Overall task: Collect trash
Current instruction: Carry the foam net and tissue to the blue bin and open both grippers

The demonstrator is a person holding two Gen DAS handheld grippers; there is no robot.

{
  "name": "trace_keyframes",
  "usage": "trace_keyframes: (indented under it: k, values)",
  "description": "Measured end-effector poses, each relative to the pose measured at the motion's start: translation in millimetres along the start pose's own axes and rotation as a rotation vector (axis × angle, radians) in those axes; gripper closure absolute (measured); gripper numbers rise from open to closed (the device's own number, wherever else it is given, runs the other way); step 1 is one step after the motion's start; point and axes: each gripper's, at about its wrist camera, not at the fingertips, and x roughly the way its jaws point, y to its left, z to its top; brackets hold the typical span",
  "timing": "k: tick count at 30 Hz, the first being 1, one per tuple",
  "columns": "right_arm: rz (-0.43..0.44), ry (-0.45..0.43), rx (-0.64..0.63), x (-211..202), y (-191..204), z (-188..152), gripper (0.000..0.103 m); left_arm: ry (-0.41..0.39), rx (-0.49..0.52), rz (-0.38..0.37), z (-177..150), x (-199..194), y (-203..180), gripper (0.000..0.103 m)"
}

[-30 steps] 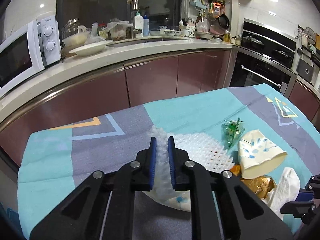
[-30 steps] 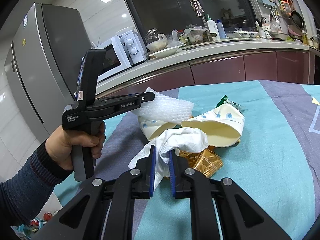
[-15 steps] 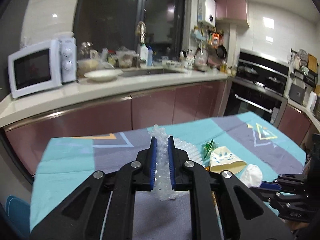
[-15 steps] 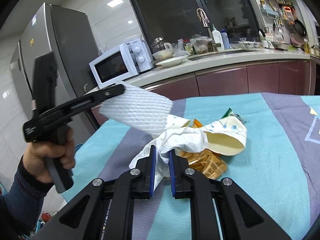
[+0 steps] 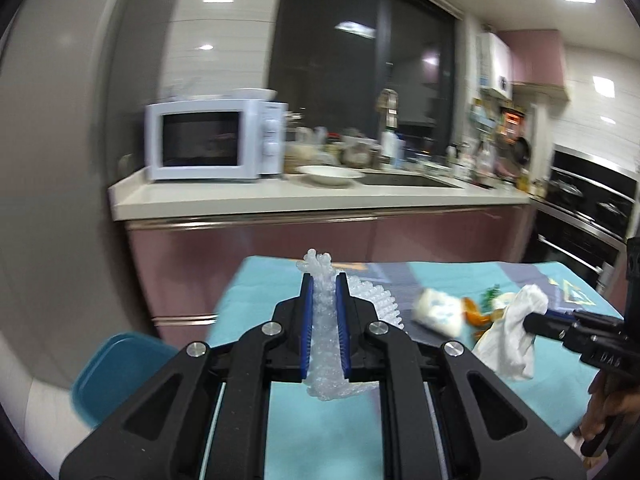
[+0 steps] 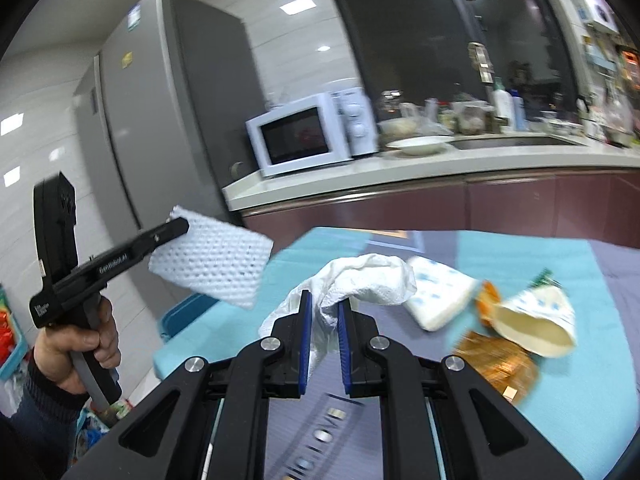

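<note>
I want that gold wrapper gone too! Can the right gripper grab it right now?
Probably not yet. The right gripper is already shut on the white tissue, so it has no free grip. The gold wrapper itself lies uncovered on the table, close by.

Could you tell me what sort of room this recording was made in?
Most likely a home kitchen: a microwave stands on the counter, a tall fridge is beside it, and a built-in oven is at the right.
</note>
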Motion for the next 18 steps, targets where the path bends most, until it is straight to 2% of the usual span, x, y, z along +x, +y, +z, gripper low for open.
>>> trace_keyframes:
  k: [11, 18]
  values:
    - [0.210, 0.048, -0.145, 78.1, 93.4, 34.6, 0.092, -0.035, -0.114, 0.226, -19.4, -61.8, 127.7, 0.092]
    - [0.307, 0.115, -0.235, 143.8, 152.9, 45.2, 0.092, -0.005, -0.163, 0.342, -39.2, -73.5, 193.3, 0.092]
